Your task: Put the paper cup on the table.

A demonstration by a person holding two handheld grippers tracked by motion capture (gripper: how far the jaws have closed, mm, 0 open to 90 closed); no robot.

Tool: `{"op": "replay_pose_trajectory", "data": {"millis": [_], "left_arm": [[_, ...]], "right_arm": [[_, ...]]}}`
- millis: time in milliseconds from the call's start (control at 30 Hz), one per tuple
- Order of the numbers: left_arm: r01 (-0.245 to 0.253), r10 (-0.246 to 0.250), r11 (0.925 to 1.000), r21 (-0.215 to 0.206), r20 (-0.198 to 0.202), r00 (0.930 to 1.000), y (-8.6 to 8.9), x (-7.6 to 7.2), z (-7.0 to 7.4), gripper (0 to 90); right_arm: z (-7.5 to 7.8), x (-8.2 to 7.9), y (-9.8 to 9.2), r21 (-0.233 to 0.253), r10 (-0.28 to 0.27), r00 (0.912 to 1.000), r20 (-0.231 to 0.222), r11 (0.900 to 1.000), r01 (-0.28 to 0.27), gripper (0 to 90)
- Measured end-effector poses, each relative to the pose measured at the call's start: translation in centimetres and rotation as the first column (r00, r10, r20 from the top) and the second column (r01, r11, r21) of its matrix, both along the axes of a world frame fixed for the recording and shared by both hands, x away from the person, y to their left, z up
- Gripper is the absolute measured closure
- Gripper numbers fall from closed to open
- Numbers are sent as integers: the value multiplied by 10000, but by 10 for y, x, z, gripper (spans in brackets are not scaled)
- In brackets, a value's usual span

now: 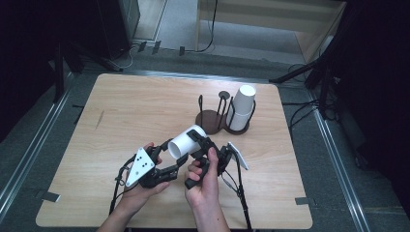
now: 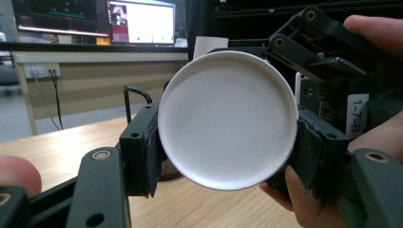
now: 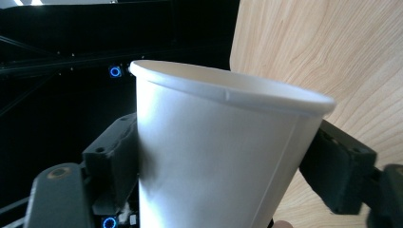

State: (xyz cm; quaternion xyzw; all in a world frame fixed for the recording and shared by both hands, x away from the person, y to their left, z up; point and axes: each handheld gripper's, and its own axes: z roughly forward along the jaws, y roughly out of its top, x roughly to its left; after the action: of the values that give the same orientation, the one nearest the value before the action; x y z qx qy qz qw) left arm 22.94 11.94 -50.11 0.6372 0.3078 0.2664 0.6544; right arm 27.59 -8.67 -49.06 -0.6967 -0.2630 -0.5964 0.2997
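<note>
Gripping the white paper cup [image 1: 187, 142] from both sides above the desk [image 1: 121, 111], the left tool [image 1: 170, 163] clenched its base while the right tool [image 1: 203, 145] clasped its wall, probably to pull nested cups apart.

A white paper cup [image 2: 228, 121] faces the camera bottom-first, its round base clamped between the left gripper's [image 2: 228, 159] two black jaws. Just right of it sits the right gripper [image 2: 328, 71], held by a hand [image 2: 375, 142]. Below lies a wooden table [image 2: 57, 152]; monitors [image 2: 95, 19] glow behind.
</note>
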Motion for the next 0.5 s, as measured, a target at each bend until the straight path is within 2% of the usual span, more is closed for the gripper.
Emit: {"op": "replay_pose_trajectory", "data": {"millis": [200, 333, 433, 500], "left_arm": [[140, -141, 9999, -36, -173, 9998, 2, 0, 2, 340], [415, -427, 9984, -395, -291, 9987, 7, 0, 7, 338], [739, -808, 9943, -765, -916, 9925, 11, 1, 12, 296], [798, -868, 9946, -666, -1087, 9903, 14, 1, 14, 242]], "right_arm": [[1, -3, 0, -23, -156, 9994, 308, 9999, 157, 265], [6, -7, 0, -133, -386, 9963, 765, 9991, 397, 279], [12, -10, -2, -422, -630, 9906, 1213, 9968, 686, 282], [16, -11, -5, -661, -827, 9858, 1459, 9935, 931, 284]]}}
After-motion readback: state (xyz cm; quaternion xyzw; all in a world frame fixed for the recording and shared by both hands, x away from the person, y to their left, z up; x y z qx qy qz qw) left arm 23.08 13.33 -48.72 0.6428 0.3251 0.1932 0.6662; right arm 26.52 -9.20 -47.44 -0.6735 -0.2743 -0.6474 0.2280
